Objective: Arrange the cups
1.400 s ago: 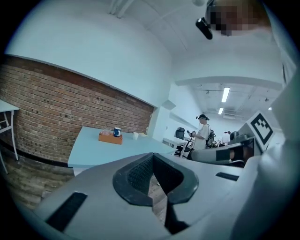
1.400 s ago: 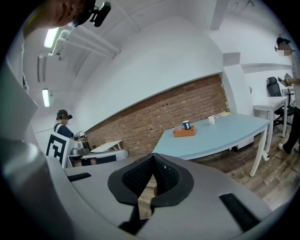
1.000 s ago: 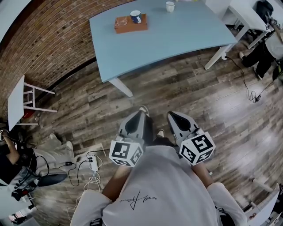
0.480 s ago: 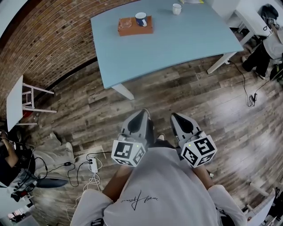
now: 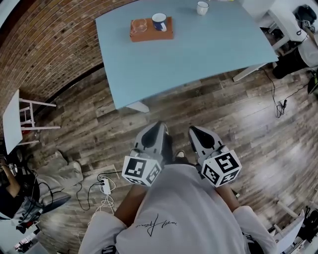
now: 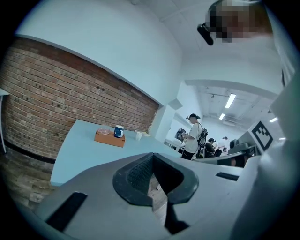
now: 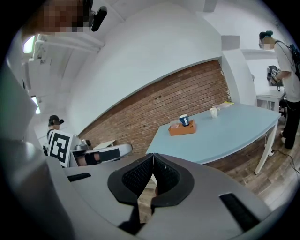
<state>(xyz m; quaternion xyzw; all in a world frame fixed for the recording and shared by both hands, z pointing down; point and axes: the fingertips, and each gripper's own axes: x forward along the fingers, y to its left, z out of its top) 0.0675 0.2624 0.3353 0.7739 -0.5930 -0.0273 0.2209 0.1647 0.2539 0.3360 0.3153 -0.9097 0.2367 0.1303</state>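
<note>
At the upper centre, a brown tray [image 5: 151, 34] on the table [image 5: 208, 44] holds a blue mug [image 5: 159, 21] and a glass [image 5: 138, 25]. A white cup [image 5: 202, 7] stands apart. The left gripper [image 5: 159, 125] and right gripper [image 5: 193, 130] are closed and empty.

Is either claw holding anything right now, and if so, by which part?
Nothing is held: the left claw and the right claw are both shut with nothing between them.
</note>
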